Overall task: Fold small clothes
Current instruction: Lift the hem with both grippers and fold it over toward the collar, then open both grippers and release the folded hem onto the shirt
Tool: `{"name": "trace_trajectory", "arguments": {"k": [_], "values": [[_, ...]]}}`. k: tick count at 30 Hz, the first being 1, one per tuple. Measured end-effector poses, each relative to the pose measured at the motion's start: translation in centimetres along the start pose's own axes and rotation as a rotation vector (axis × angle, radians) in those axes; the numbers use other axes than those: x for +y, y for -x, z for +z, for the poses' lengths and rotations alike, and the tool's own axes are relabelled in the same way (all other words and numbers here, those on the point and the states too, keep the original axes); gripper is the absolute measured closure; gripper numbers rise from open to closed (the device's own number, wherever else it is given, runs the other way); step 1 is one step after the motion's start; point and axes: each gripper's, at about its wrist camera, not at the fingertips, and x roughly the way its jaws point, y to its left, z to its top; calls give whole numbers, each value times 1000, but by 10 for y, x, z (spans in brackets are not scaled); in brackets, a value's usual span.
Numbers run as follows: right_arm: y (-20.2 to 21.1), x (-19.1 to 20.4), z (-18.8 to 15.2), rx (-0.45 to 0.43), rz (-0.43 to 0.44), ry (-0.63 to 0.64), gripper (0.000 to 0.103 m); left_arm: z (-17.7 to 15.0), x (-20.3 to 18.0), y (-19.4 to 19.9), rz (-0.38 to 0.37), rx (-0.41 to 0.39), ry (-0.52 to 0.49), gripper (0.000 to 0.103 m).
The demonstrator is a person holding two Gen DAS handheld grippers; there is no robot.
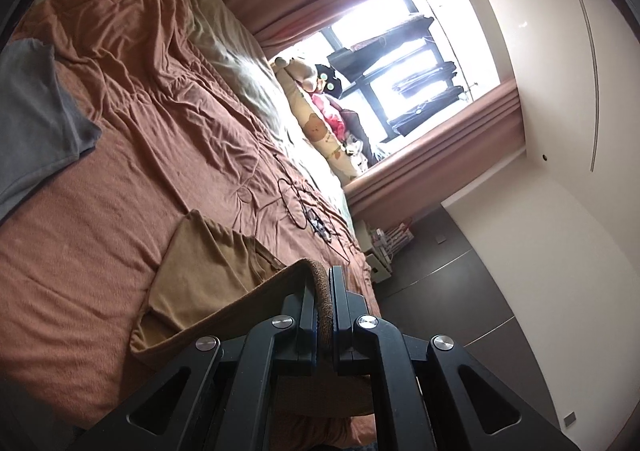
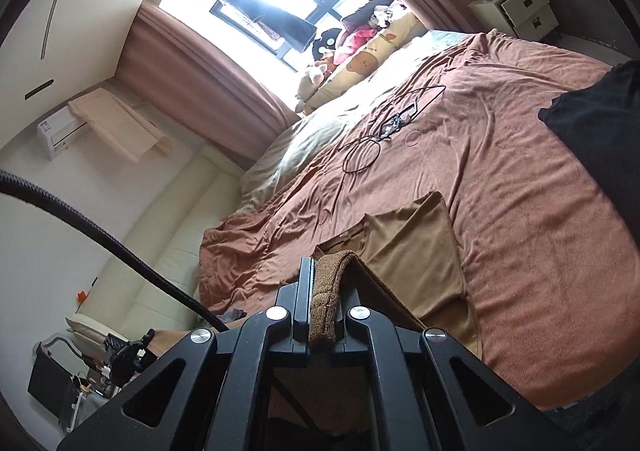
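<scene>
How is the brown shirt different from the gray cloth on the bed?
The brown shirt is tan, while the gray cloth is bluish gray. The brown shirt has its near edge pinched by the left gripper and the right gripper and lifted; the gray cloth lies untouched. The brown shirt sits close to the grippers, the gray cloth farther up the bed. Both rest on the rust-colored bedspread.

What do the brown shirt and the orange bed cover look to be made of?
The brown shirt looks like a soft matte knit, likely cotton jersey: it drapes limply, and its pinched hem shows a coarse looped weave. The orange bed cover seems a thin, slightly napped fabric, matte and finely wrinkled; the exact fibre is unclear.
</scene>
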Motion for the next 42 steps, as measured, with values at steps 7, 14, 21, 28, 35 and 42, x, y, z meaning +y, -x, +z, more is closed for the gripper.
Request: {"name": "trace_trajectory", "arguments": {"k": [7, 14, 21, 28, 35, 42], "values": [[-52, -2, 39, 30, -42, 20, 103, 28, 8, -51, 47, 24, -25, 99], [-105, -17, 61, 81, -97, 13, 103, 42, 31, -103, 134, 70, -30, 99], [-160, -42, 70, 151, -144, -19, 103, 48, 62, -146, 211, 110, -11, 99], [-213, -65, 79, 193, -193, -33, 103, 52, 94, -185, 283, 138, 14, 99], [-261, -85, 87, 227, -256, -54, 103, 59, 124, -228, 356, 175, 20, 99], [-297, -81, 84, 276, -329, -11, 99, 56, 146, -267, 459, 257, -8, 98]]}}
